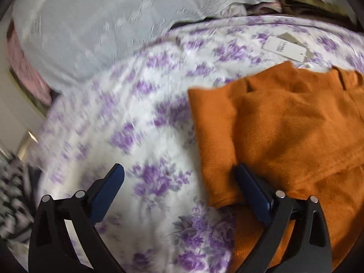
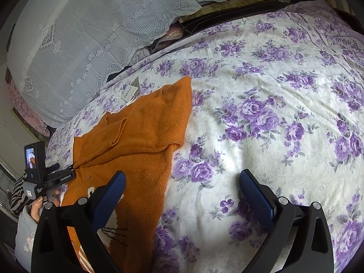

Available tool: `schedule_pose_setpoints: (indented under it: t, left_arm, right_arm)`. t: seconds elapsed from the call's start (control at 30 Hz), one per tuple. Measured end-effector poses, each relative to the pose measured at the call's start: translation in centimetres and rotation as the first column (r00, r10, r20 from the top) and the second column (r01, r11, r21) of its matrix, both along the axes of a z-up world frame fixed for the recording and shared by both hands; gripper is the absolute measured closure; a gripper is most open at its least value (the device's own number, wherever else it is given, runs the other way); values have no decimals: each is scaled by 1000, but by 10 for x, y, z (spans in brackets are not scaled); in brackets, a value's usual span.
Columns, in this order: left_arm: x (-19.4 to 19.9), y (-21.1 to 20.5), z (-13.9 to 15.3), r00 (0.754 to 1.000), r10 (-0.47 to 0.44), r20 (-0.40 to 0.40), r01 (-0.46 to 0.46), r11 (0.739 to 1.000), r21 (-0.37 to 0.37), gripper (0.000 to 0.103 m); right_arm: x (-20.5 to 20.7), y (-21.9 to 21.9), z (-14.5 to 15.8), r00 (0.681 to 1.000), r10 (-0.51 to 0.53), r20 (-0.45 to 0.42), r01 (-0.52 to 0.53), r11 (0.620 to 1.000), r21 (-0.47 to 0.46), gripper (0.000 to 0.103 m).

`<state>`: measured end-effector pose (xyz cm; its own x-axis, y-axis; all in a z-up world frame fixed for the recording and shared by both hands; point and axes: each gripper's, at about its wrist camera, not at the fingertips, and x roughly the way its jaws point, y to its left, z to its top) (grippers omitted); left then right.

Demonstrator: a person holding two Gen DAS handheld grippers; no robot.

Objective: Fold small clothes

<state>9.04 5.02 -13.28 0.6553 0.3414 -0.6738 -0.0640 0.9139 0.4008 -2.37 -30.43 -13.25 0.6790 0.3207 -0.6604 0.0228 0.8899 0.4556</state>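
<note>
To your right of the orange knit sweater (image 2: 145, 132) the floral bedspread (image 2: 273, 118) lies wide and bare; you could pass a gripper anywhere across it. The left gripper (image 1: 179, 175) hangs with its jaws apart over bare bedspread at the sweater's left edge, its right finger over the knit. Two paper tags (image 1: 284, 45) lie just beyond the sweater. A lace-covered mound (image 2: 79, 45) walls off the far left side. Behind the bed's far edge runs a dark gap (image 2: 227, 13).
</note>
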Motion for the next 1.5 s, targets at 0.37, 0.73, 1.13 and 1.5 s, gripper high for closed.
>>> schedule_pose_setpoints:
  t: [0.37,0.73,1.13,1.5]
  left_arm:
    - [23,-70,8,969,-236,-75,211,946,-247,5]
    - [2,-67,40,948,-309,76,317,890,-329,5]
    - [41,17,36,999,1,45,16,931,-364,5]
    - [51,28,15,999,39,-27,-47,937,-347,5]
  right_arm:
    - [2,4,1,1000,-8,-8,8,1000,-22,3]
    - [11,10,17,996,-71,-61,69,997,-37,3]
    - [121,128,39,992,105,-64,-118,964,-237,3]
    - [114,120,23,997,65,-50,-77,952,-295,3]
